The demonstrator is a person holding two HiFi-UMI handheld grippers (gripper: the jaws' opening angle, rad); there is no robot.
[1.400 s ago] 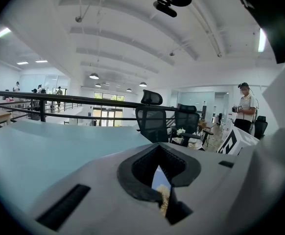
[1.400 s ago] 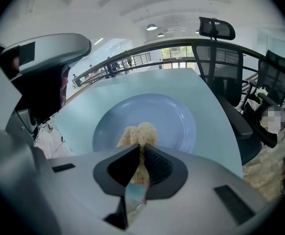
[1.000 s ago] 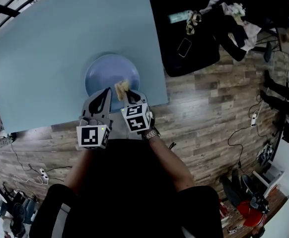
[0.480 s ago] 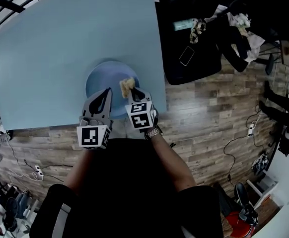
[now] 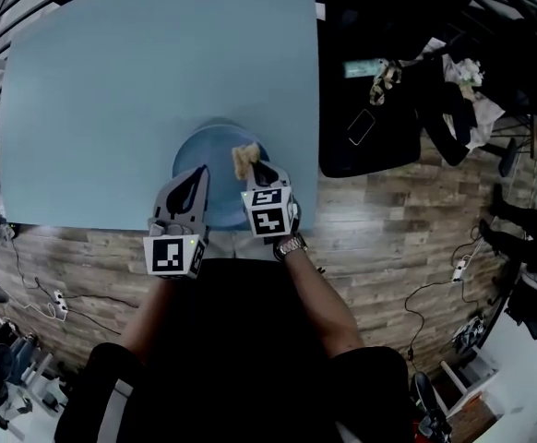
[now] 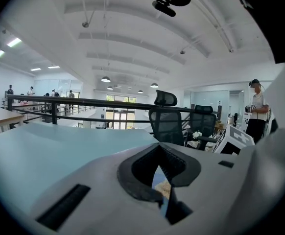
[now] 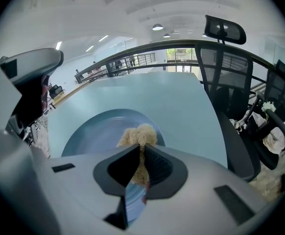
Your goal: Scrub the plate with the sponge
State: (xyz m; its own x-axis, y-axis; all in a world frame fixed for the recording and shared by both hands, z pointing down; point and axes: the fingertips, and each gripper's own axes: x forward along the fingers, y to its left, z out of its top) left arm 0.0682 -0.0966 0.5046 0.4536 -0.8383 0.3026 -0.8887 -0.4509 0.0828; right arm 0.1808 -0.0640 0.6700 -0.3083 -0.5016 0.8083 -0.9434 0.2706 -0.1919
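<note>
While the sponge [image 5: 244, 160] sits over the plate [image 5: 206, 155] in the right gripper [image 5: 255, 172], the left gripper [image 5: 197, 175] lies at the near rim.
Blue plate close to the counter's [image 5: 139, 72] front edge, within easy reach; tan sponge clamped in the right jaws, free end protruding, presumably to meet the dish; left jaws drawn together on nothing, likely placed to steady the plate.
</note>
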